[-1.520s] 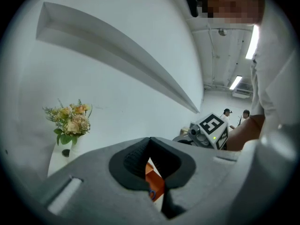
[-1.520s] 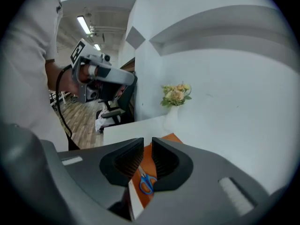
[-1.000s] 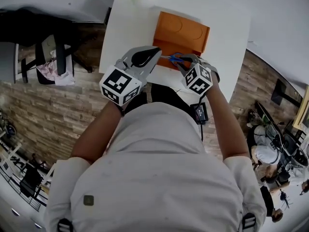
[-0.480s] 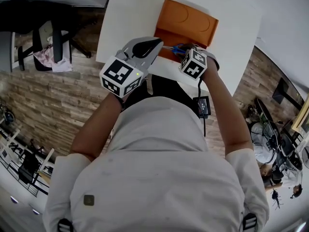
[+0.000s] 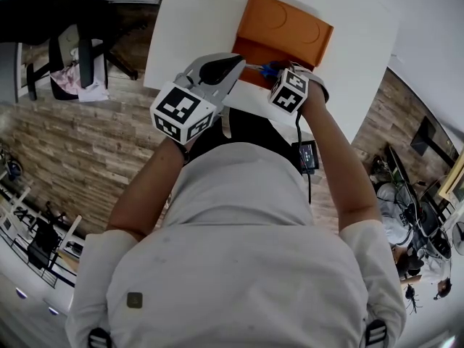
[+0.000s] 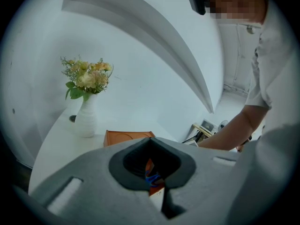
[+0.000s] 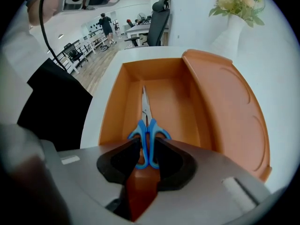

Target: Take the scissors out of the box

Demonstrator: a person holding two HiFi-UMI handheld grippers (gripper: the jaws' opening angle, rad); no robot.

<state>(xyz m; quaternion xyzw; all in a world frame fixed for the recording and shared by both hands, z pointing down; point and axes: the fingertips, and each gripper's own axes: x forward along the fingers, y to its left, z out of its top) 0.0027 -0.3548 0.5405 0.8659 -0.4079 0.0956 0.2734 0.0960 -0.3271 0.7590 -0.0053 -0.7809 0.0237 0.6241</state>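
The right gripper [image 7: 146,143] points steeply down into the box [image 7: 220,107], where the scissors [image 7: 146,123] lie flat. Its jaws are wide and have just been closing a little, with the blue handles between them. The left gripper [image 5: 233,62] points almost level, jaws together and empty.

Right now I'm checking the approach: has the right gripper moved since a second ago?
Yes: in the head view the right gripper has come nearer the orange box, its fingers just closing a little around the handles of the scissors.
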